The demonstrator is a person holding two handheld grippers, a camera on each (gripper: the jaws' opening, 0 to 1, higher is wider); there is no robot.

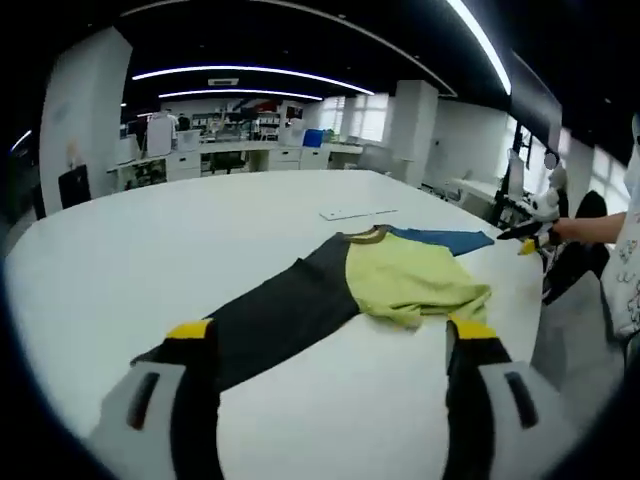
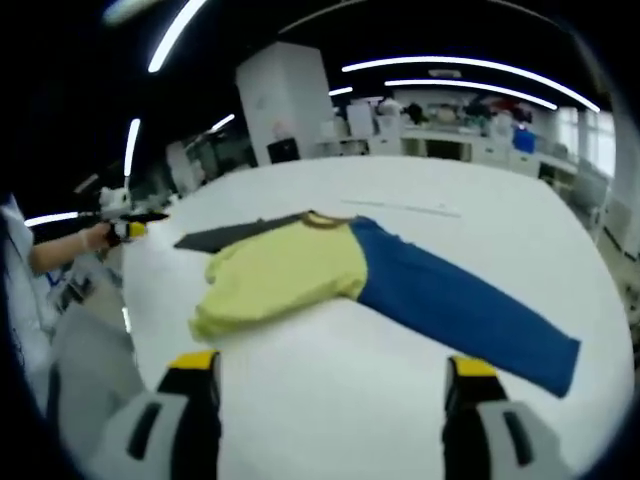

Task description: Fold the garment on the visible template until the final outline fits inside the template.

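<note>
A long-sleeved garment lies flat on the white table [image 1: 120,250]. Its body is yellow-green [image 1: 405,275], one sleeve dark grey [image 1: 275,315], the other blue [image 1: 440,240]. My left gripper [image 1: 330,335] hovers open, its left jaw over the end of the dark sleeve. In the right gripper view the yellow body [image 2: 285,270] is in the middle, the blue sleeve [image 2: 460,310] runs to the right and the dark sleeve [image 2: 235,235] to the far left. My right gripper [image 2: 332,368] is open above bare table, short of the garment.
A thin pale flat sheet [image 1: 358,212] lies on the table beyond the collar, also the pale sheet [image 2: 400,207]. The right gripper [image 1: 528,238] shows off the table's right edge, held by a hand [image 1: 590,228]. Desks and chairs stand beyond the table.
</note>
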